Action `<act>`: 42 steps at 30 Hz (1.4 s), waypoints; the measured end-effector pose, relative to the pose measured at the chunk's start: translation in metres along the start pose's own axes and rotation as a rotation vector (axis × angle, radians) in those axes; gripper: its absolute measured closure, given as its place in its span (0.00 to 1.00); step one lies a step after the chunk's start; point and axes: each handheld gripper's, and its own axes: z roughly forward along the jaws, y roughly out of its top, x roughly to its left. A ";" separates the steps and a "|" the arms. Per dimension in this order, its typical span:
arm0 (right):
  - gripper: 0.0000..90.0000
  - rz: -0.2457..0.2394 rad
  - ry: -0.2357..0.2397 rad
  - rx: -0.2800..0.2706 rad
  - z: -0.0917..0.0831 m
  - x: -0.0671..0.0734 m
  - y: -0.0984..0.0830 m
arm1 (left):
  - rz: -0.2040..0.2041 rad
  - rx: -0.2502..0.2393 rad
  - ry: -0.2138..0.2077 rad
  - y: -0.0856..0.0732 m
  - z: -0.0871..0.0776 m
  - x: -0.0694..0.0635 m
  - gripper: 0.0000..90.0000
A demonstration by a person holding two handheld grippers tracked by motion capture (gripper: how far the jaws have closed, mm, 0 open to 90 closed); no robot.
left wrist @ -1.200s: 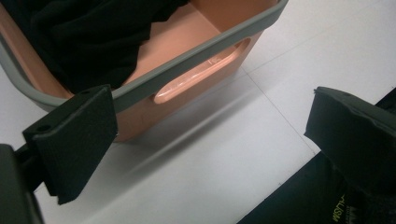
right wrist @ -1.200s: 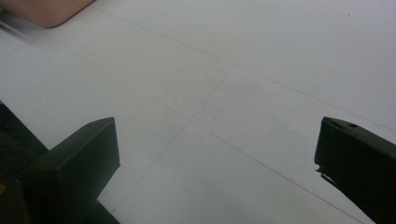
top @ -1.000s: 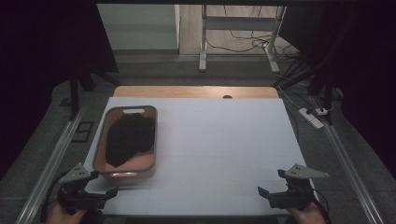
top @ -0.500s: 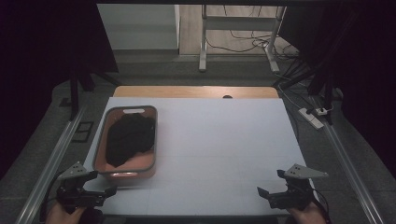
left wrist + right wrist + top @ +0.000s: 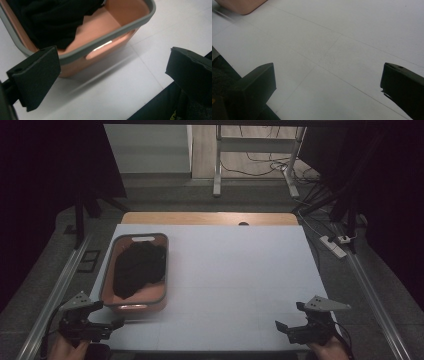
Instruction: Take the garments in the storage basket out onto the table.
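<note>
Orange bin (image 5: 134, 306): rectangular, rounded corners, smooth plastic, grey rim band, a slot handle cut in the near end wall that catches a bright glare in the left gripper view (image 5: 100, 47). It sits on the left half of the tabletop (image 5: 235, 270), long side running away from the person.

Black cloth (image 5: 140, 267) inside the bin: matte, crumpled, heaped toward the far end; a patch of bare orange floor shows at the near end. Folds too dark to make out, possibly a garment.

Left tongs (image 5: 97, 324): just off the bin's near left corner, over the tabletop edge. Jaws spread wide, holding nothing; flat black pads, dull rubbery look, framing the bin's near end in the left gripper view. Against the frame a second back, they sit slightly nearer the bin.

Right tongs (image 5: 290, 327): well apart from the bin, at the near right of the tabletop, unchanged in place. Jaws likewise wide apart, empty.

Tabletop: white, smooth sheet with faint seam lines; a wooden strip shows beyond the bin at the far edge.
</note>
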 end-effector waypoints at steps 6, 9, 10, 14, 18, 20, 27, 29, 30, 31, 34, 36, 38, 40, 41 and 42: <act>0.00 -0.001 0.002 0.004 0.000 0.000 0.000 | 0.030 -0.009 -0.009 0.005 0.001 -0.001 0.00; 0.00 0.004 0.005 0.005 0.000 0.000 0.000 | 0.047 -0.011 -0.013 0.008 0.003 -0.001 0.00; 0.00 0.004 0.007 0.005 0.000 -0.001 0.000 | 0.056 -0.010 -0.012 0.010 0.003 -0.001 0.00; 0.00 0.006 0.007 0.004 0.000 -0.001 0.000 | 0.062 -0.014 -0.029 0.013 0.007 -0.001 0.00; 0.00 -0.005 0.006 0.007 0.001 0.000 0.000 | 0.062 -0.028 -0.045 0.018 0.010 -0.001 0.00; 0.00 -0.004 0.006 0.007 0.001 0.000 0.000 | 0.064 -0.030 -0.048 0.021 0.011 -0.001 0.00; 0.00 -0.004 0.006 0.008 0.001 0.000 0.000 | 0.059 -0.028 -0.046 0.036 0.021 0.002 0.00; 0.00 -0.002 0.008 0.009 0.001 0.000 0.000 | 0.061 -0.022 -0.044 0.040 0.025 0.003 0.00; 0.00 -0.002 0.008 0.009 0.001 0.000 0.000 | 0.065 -0.018 -0.039 0.043 0.027 0.004 0.00; 0.00 -0.002 0.009 0.008 0.001 0.000 0.000 | 0.063 -0.015 -0.033 0.045 0.028 0.005 0.00; 0.00 0.002 0.007 0.006 0.001 0.000 0.000 | 0.060 -0.004 -0.036 0.052 0.035 0.008 0.00; 0.00 0.002 0.008 0.009 0.001 0.000 0.000 | 0.057 0.008 -0.026 0.057 0.039 0.010 0.00; 0.00 0.003 0.011 0.007 0.001 0.000 0.000 | 0.058 0.014 -0.027 0.061 0.044 0.012 0.00; 0.00 -0.001 0.011 0.006 0.001 0.000 0.000 | 0.054 0.024 -0.024 0.065 0.048 0.015 0.00; 0.00 -0.001 0.011 0.006 0.001 0.000 0.000 | 0.053 0.026 -0.022 0.067 0.051 0.016 0.00; 0.00 -0.005 0.015 0.007 0.001 0.000 0.000 | 0.050 0.028 -0.017 0.070 0.053 0.017 0.00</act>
